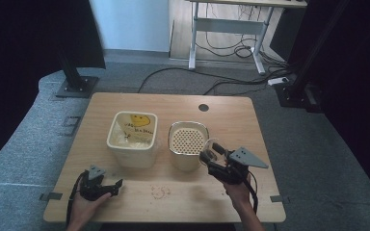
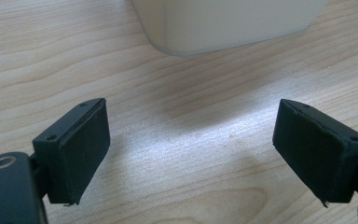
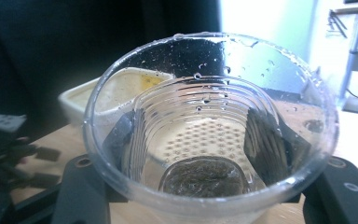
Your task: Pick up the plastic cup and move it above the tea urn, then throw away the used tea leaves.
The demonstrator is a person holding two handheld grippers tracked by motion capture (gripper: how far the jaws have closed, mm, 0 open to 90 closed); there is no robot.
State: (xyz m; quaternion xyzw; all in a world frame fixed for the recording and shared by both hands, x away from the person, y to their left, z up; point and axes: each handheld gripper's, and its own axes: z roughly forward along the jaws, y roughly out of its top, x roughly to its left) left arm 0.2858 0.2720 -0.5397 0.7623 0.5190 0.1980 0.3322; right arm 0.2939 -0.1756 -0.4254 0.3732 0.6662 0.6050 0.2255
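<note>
Gripping clear cup [image 3: 209, 126], maybe a teabag inside: right gripper [image 1: 215, 159] | left gripper [image 2: 191, 154] fingers wide, empty

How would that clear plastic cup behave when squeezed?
The clear plastic cup, held by the right gripper, looks thin-walled, so it would probably flex or crumple. Droplets on its wall suggest it may be slippery. It's nearly empty, so likely light.

Left tool [image 2: 191, 154] agape, right tool [image 1: 211, 155] clamped

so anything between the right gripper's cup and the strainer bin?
Nothing visible. The clear plastic cup, held in the right gripper, sits right at the near rim of the cream perforated strainer bin.
</note>
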